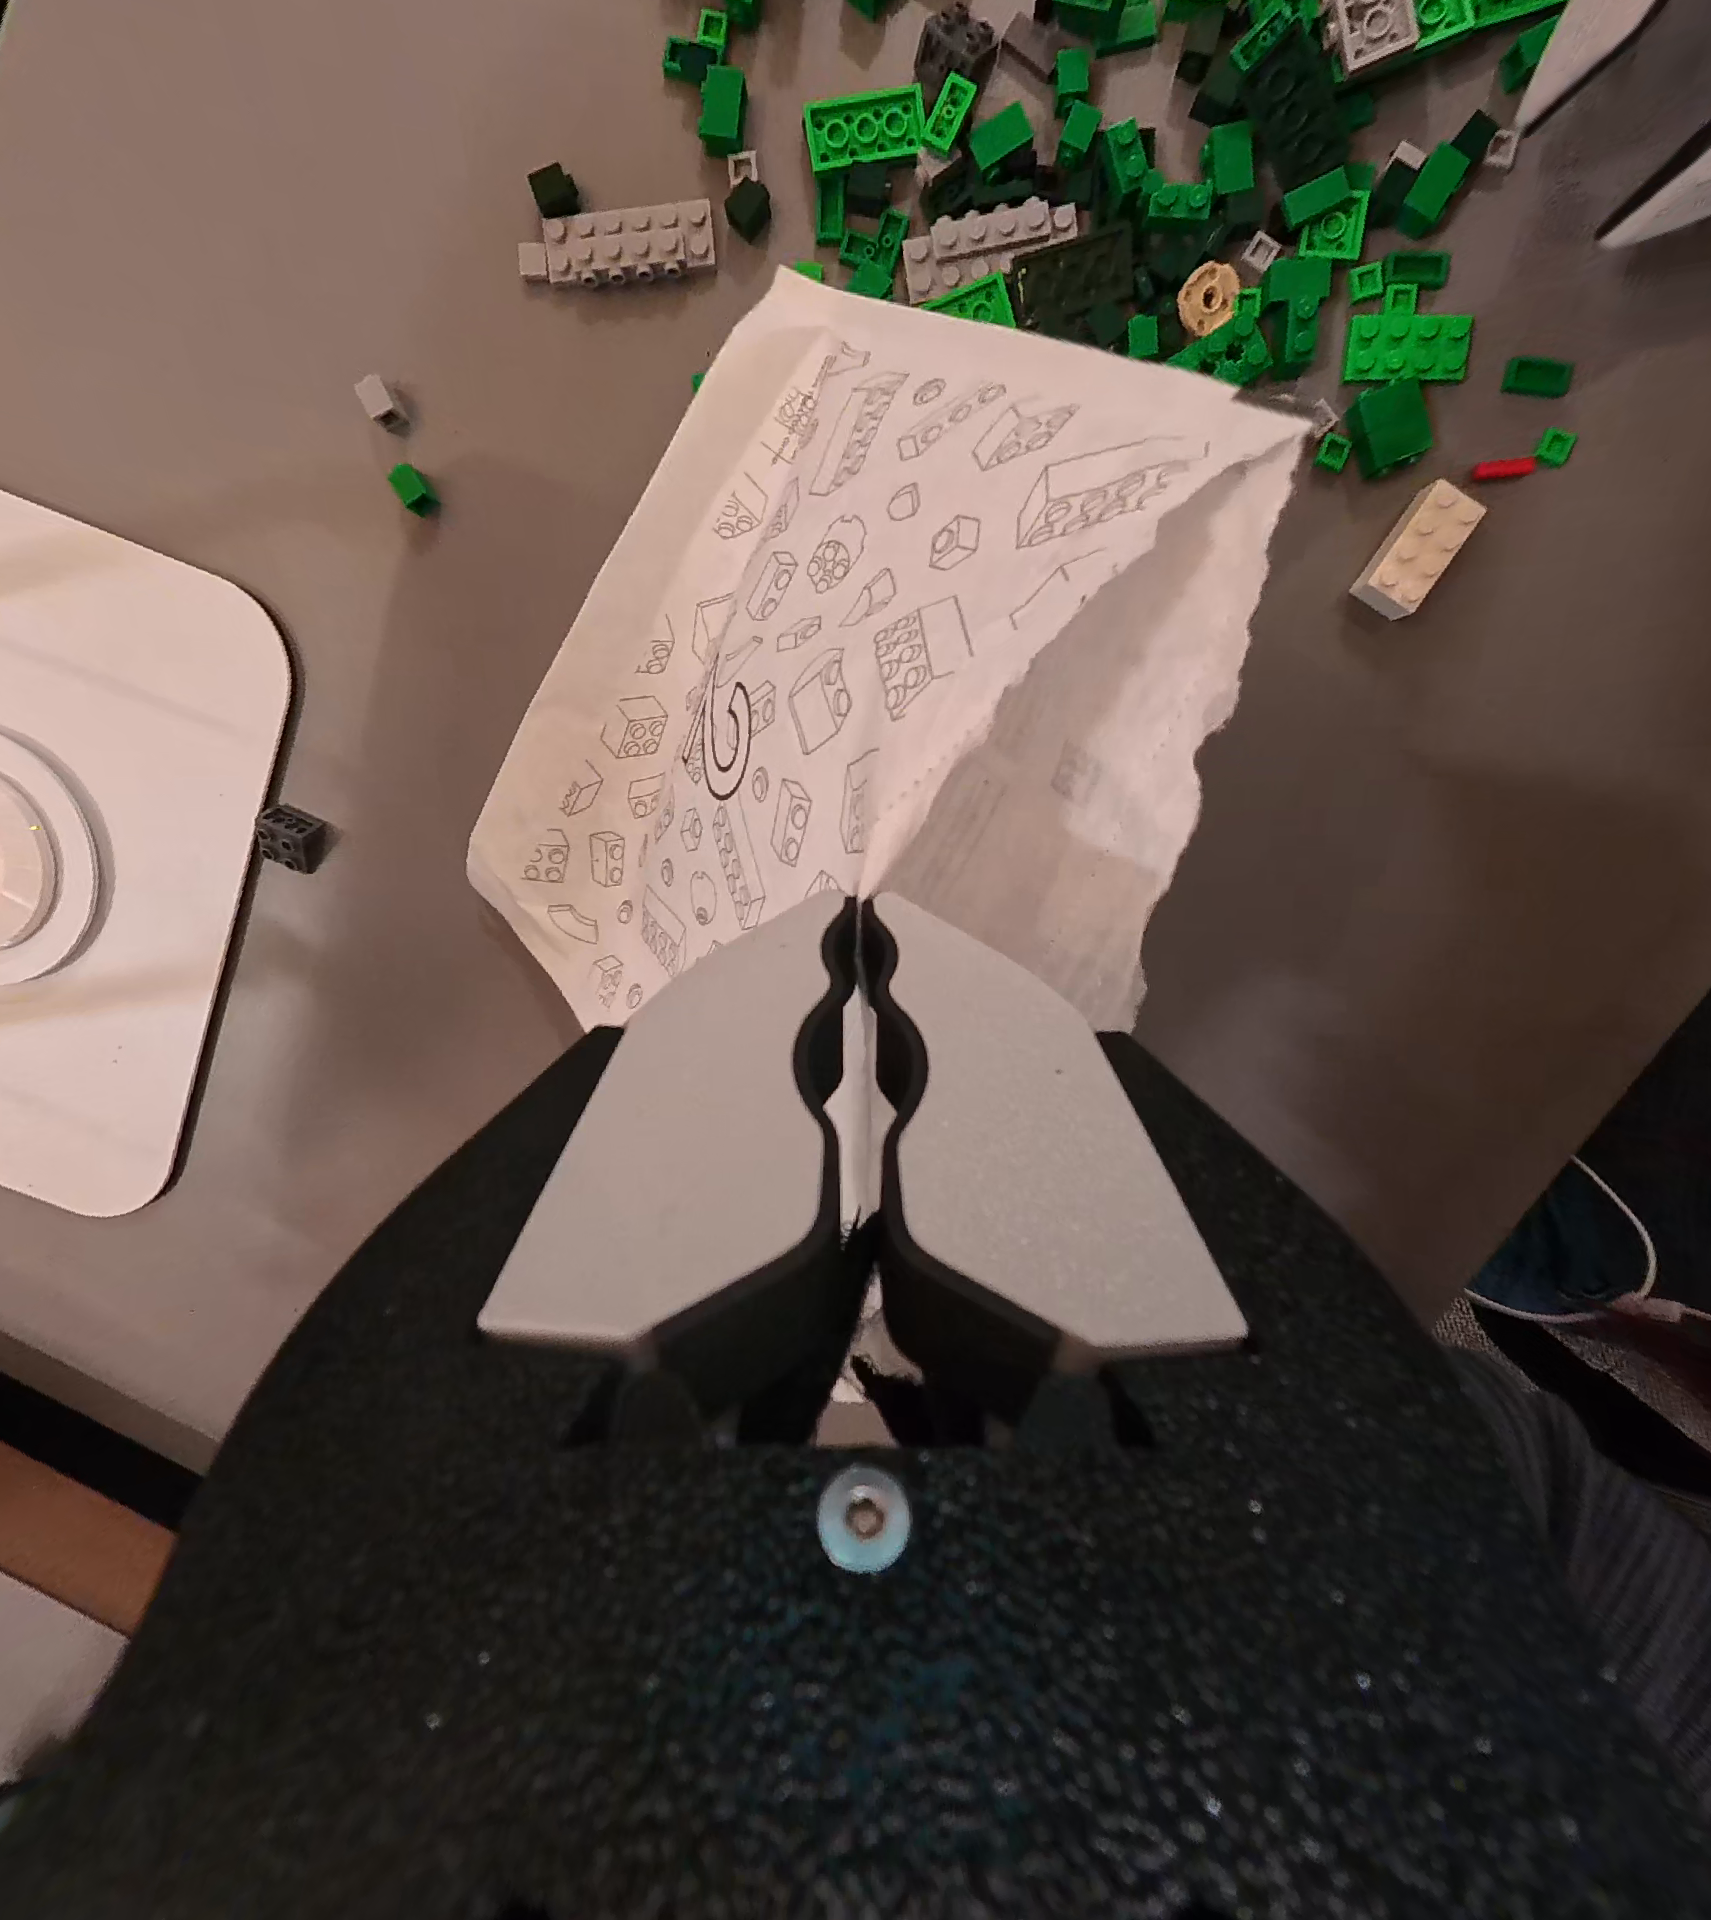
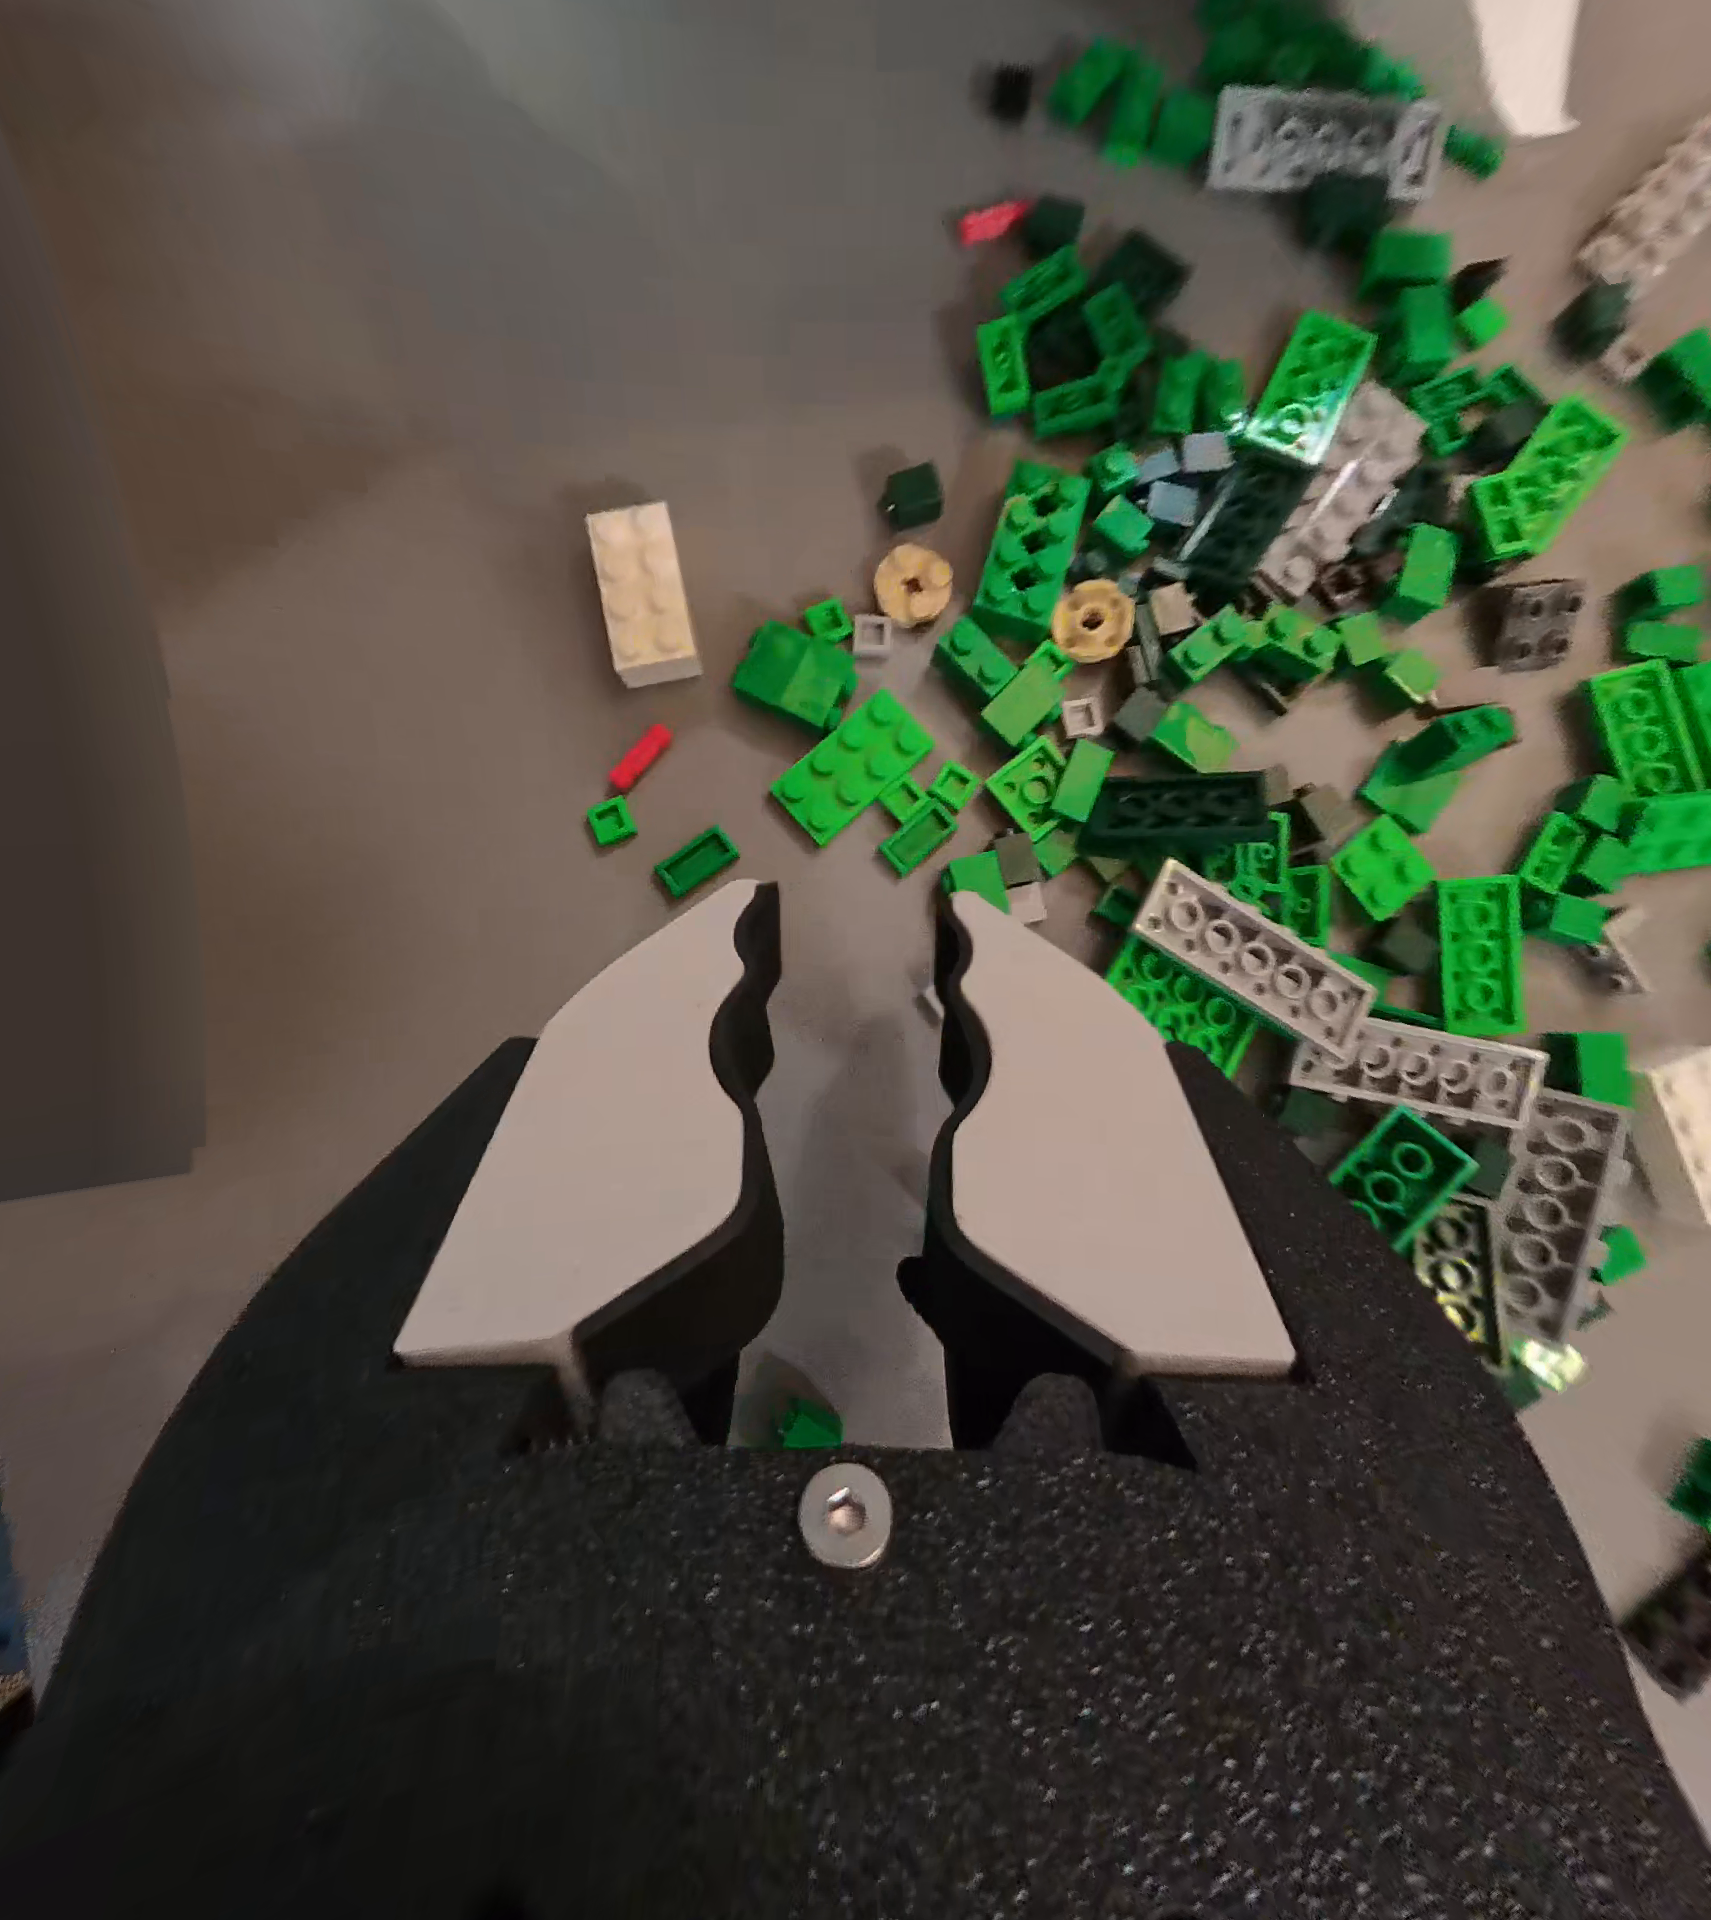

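My left gripper [image 1: 859,914] is clamped tight on a torn white paper bag [image 1: 830,623], jaws pinched on the fold w/ paper running down the gap between them. The bag fans out toward 12, printed w/ line drawings of bricks, ragged torn edge on its 3 o'clock side, mouth pointing at the brick pile [image 1: 1194,187] up at 12–1. It looks emptied, as far as I can judge: nothing visible inside, and bricks lie loose on the grey table [image 1: 207,260]. Around it: a grey studded plate [image 1: 622,244] at 11, a cream brick [image 1: 1420,545] at 2, small grey and green bits at 10, and a white pad w/ a clear round fitting [image 1: 51,810] at 9. The other gripper's white tips show at the 1 o'clock corner. My right gripper [image 2: 856,914] is parted and holds nothing, hovering over bare table at the pile's near edge. Nearest bits: a small green tile [image 2: 695,860] at 11, just beside the left tip, and green/grey pieces touching or nearly touching the right tip at 1. Farther out are a red piece [image 2: 640,755] and cream brick [image 2: 643,592] at 11, two tan round pieces [image 2: 1090,620] at 12–1, and grey plates [image 2: 1256,961] at 2–3. The rest is blurred, and the pile is unsorted.
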{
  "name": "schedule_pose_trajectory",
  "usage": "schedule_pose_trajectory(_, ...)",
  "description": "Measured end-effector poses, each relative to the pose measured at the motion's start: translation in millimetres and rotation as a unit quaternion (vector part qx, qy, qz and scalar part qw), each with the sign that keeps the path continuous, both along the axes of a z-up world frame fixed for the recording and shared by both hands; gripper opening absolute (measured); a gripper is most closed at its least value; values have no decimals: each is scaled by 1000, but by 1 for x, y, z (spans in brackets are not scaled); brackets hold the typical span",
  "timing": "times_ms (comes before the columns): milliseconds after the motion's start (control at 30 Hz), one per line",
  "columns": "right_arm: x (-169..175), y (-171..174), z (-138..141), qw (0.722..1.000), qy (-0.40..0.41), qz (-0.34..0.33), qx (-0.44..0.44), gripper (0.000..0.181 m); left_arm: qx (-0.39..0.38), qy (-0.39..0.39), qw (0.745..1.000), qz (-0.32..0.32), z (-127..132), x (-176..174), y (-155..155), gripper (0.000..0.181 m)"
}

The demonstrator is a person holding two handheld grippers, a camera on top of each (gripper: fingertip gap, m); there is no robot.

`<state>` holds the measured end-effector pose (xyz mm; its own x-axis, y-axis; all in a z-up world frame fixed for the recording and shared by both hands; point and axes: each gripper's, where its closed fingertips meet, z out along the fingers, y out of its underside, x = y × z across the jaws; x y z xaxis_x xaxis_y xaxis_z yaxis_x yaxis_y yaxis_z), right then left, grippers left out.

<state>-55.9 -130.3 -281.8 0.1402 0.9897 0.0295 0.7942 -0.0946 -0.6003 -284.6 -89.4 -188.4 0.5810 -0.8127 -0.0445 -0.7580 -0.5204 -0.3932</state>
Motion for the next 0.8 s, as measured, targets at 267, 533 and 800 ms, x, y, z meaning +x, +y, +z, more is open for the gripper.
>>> schedule_pose_trajectory(267, -36, -10, -7, 999, 2, 37, 19, 28, -3, 3, 1000, -6, -1, 3, -1, 0)
schedule_pose_trajectory(533, -31, -8, -4, 1000, 5, 12, 9, 27, -2, 1, 1000, -7, -1, 3, -1, 0)
schedule_pose_trajectory(800, -35, -7, -1, 999, 33, -11, -6, 31, -4, 2, 1000, -7, -1, 3, -1, 0)
